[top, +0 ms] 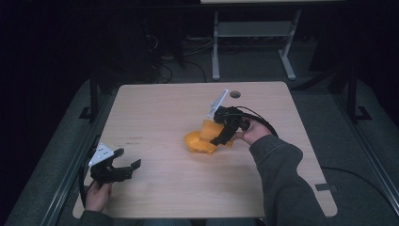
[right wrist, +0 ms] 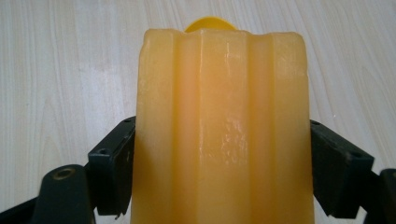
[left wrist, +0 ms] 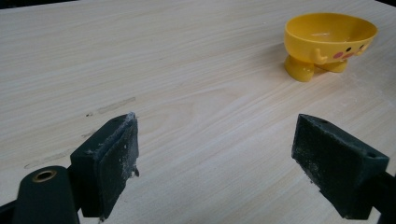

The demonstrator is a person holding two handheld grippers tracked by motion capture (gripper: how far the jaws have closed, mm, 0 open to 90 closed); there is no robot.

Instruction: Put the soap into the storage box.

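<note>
A yellow footed bowl point(top: 196, 143) with a painted face stands near the middle of the wooden table point(top: 155, 103); in the left gripper view the bowl point(left wrist: 329, 39) sits far off at the upper right. My right gripper point(top: 222, 133) is shut on a pale orange ridged cup point(top: 207, 129), tilted just over the bowl's right side. In the right gripper view the cup point(right wrist: 222, 84) sits between both jaws of the right gripper point(right wrist: 223, 133), with the bowl's rim point(right wrist: 210, 22) peeking behind it. My left gripper point(top: 128, 157) rests open at the table's near left, the left gripper point(left wrist: 215, 128) holding nothing.
A round cable hole point(top: 235, 94) lies near the table's far edge. Behind the table stands a grey desk frame point(top: 254, 29) with cables on the dark floor. A person's sleeve point(top: 282, 174) crosses the table's near right.
</note>
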